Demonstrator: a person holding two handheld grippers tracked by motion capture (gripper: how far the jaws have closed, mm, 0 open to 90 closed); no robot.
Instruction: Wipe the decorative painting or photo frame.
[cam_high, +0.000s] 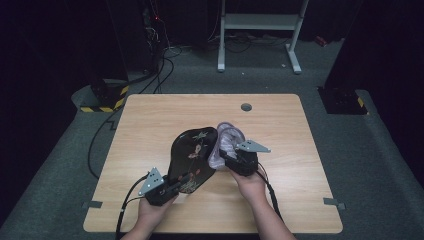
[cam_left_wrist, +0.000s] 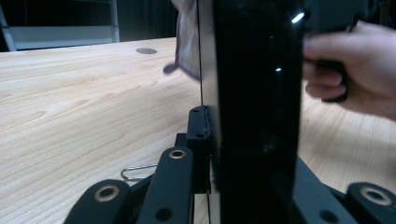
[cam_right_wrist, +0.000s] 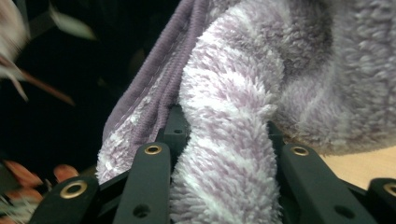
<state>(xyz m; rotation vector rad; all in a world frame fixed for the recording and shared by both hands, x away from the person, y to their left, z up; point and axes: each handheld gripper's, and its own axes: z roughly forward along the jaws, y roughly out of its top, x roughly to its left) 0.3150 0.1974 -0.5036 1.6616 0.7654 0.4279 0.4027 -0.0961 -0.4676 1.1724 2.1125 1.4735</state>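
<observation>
High view, left claw (cam_high: 176, 186) clamping black lacquered tray (cam_high: 192, 157) upright, right claw (cam_high: 226, 159) gripping purple towel (cam_high: 224, 145) against it

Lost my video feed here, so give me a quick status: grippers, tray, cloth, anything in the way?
Left gripper clamped on black lacquered tray, held tilted on edge. Right gripper shut on purple fluffy cloth against the tray. Table ahead bare; a paper clip by the left gripper.

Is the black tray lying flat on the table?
No, the black tray stands tilted up on edge, clamped in the left hand-held gripper.
</observation>
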